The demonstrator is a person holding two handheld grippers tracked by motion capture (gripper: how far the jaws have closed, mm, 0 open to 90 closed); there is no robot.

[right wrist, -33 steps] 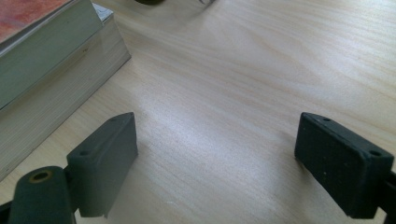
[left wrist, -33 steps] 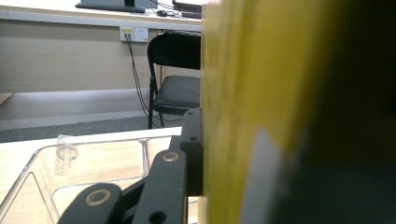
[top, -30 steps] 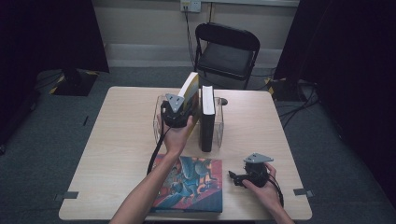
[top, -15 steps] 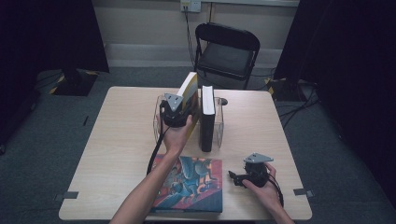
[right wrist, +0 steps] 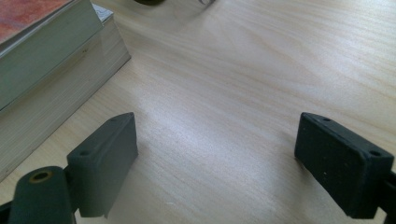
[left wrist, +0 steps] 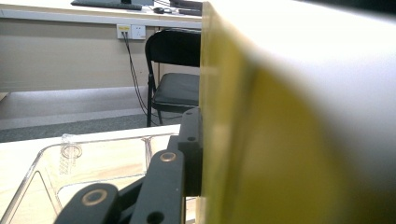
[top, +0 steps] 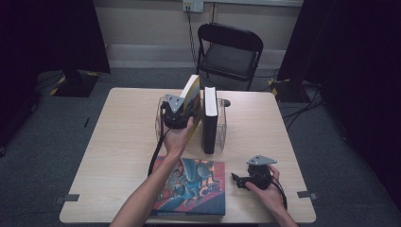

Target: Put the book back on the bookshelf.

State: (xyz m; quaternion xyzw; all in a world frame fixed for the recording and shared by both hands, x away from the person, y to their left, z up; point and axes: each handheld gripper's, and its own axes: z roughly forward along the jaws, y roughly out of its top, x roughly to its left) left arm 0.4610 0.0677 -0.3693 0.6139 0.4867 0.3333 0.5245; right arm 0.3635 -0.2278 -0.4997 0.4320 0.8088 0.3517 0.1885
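My left gripper (top: 185,112) is shut on a thick book with a yellow cover (top: 193,97), which leans to the left over a clear plastic rack (top: 160,118). In the left gripper view one black finger (left wrist: 190,149) presses flat against the yellow cover (left wrist: 280,140); the other is hidden behind the book. A black book (top: 209,120) stands upright in the rack beside it. My right gripper (top: 238,179) rests on the table at the front right, open, with bare wood between its fingers (right wrist: 217,154).
A large book with a colourful cover (top: 191,184) lies flat at the table's front edge, and its page edge (right wrist: 42,88) is left of my right gripper. A black folding chair (top: 229,52) stands behind the table. Bare tabletop (top: 118,142) lies left of the rack.
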